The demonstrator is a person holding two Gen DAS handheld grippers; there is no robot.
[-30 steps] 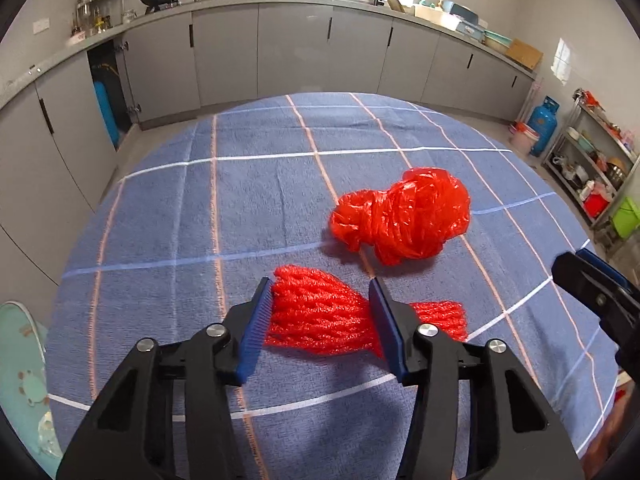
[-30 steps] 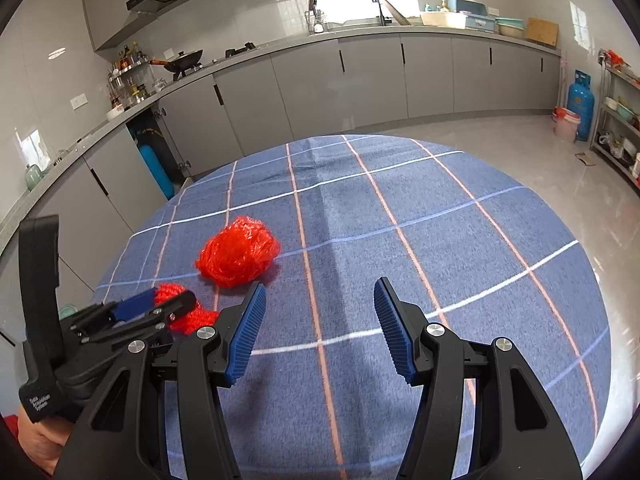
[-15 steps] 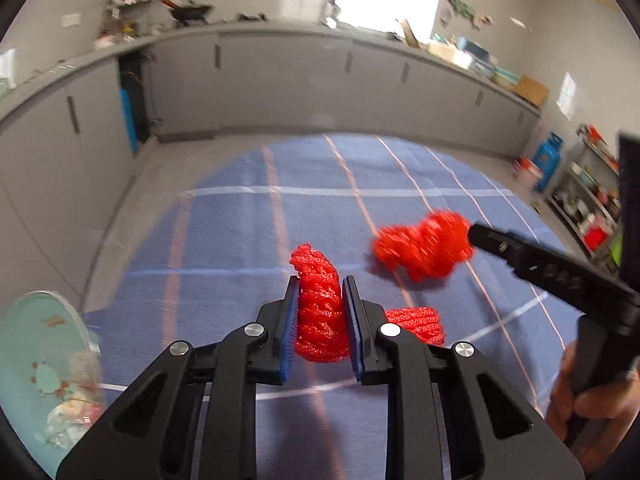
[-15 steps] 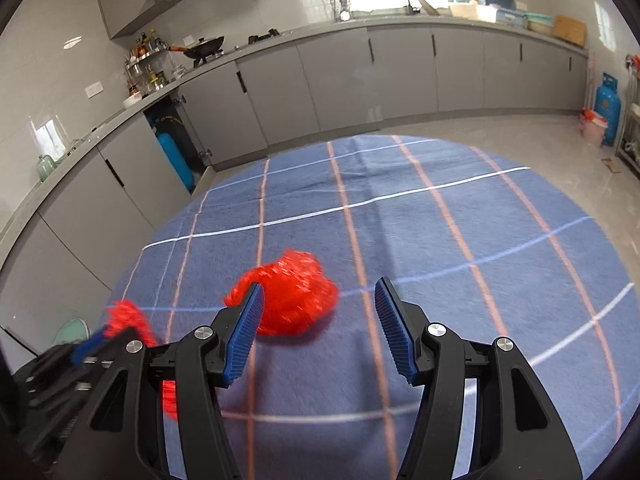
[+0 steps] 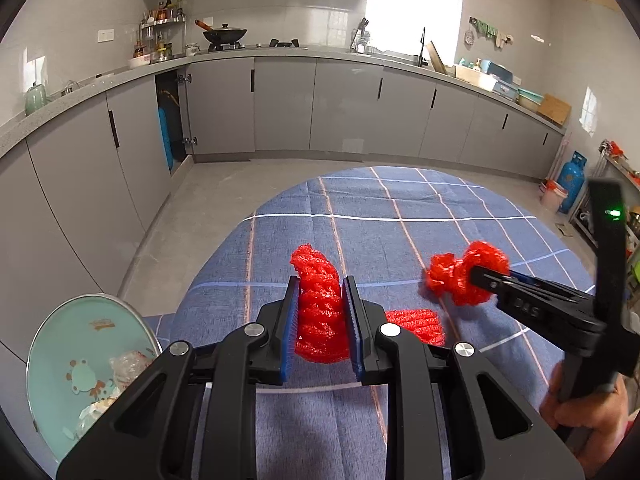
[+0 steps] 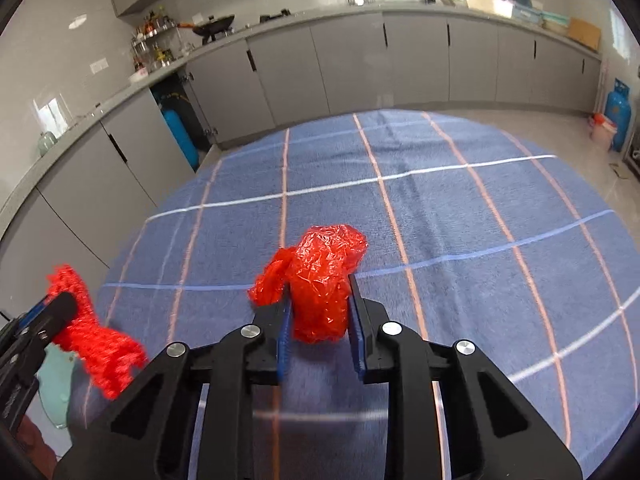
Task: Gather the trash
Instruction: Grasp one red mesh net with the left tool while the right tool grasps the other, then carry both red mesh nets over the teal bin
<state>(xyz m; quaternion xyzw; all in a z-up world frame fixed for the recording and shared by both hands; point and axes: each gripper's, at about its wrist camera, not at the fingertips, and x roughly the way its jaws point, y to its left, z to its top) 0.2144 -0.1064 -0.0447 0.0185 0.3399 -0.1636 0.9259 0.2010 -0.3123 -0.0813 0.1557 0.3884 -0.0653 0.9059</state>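
Observation:
My left gripper (image 5: 320,282) is shut on a red foam net (image 5: 318,314), held upright between its blue pads above the blue checked tablecloth (image 5: 400,208). A further bit of red net (image 5: 416,322) lies on the cloth behind its right finger; I cannot tell whether the two are joined. My right gripper (image 6: 319,285) is closing its jaws on a crumpled red plastic bag (image 6: 320,272), and both pads press its sides. In the left wrist view the right gripper (image 5: 478,270) comes in from the right onto the bag (image 5: 452,276). The right wrist view shows the net (image 6: 100,344) blurred in the left gripper (image 6: 60,308).
A teal bin (image 5: 60,320) with a cartoon print and some wrappers inside stands on the floor off the table's left edge. A hand (image 5: 580,412) grips the right tool. Grey cabinets (image 5: 280,108) line the far walls; a blue gas cylinder (image 5: 570,182) stands at the right.
The left gripper shut on the red net, lifted it off the cloth and swung left, bringing the bin into view. The right gripper moved onto the red bag and closed on it.

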